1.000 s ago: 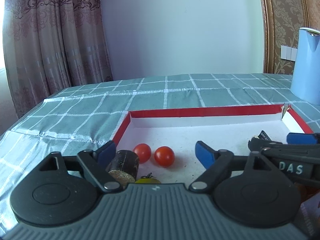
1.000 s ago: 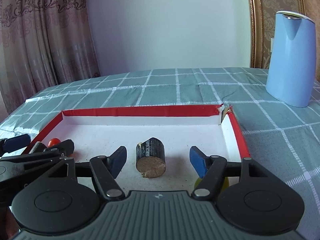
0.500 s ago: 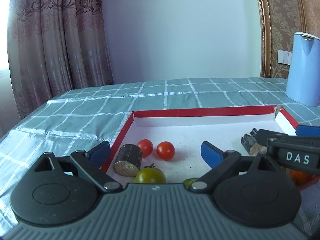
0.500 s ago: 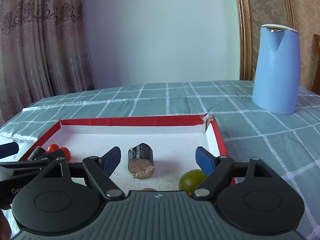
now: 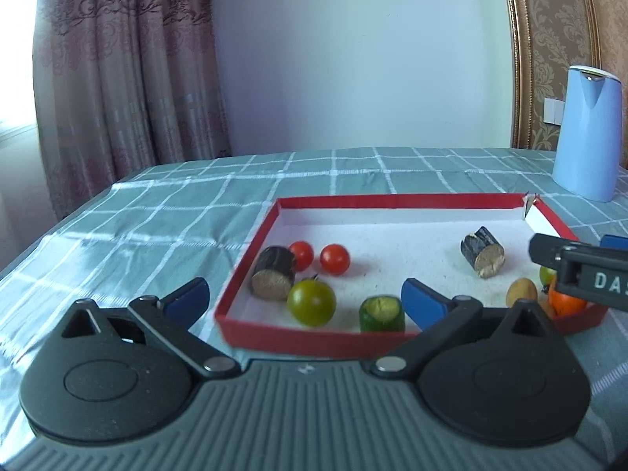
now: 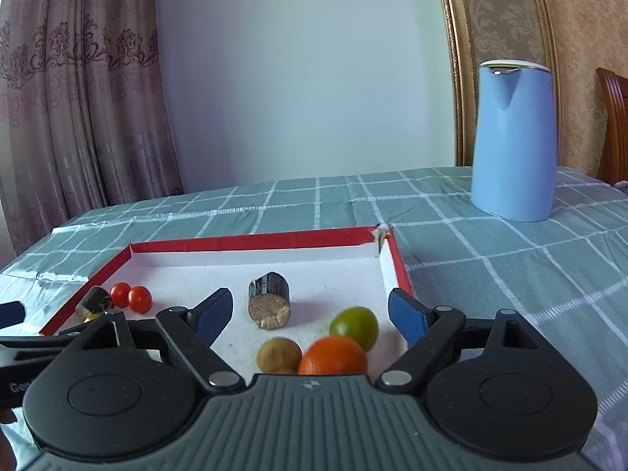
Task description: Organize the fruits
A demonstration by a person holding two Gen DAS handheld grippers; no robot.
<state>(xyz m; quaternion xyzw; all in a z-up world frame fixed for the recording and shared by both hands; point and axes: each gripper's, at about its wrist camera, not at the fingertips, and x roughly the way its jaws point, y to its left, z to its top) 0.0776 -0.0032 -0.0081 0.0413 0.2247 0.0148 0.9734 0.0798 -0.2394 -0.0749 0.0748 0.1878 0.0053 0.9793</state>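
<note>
Fruit sits gathered inside the red-rimmed tray [image 5: 314, 340] on the checked tablecloth [image 6: 510, 267], walls keeping the round pieces from rolling off. Left gripper [image 5: 304, 300] hangs at the near rim, jaws opening and gripping nothing, the green tomato [image 5: 311, 302] and cut cucumber piece [image 5: 381, 313] lying loose in the gap. Right gripper [image 6: 310, 314] is opening too, empty, with the orange [image 6: 333, 355], a brown fruit [image 6: 278, 354] and a green one [image 6: 354, 327] resting free beneath. Two cherry tomatoes [image 5: 318, 256] huddle by a dark log-like chunk [image 5: 274, 278]; looks like sorting by kind.
</note>
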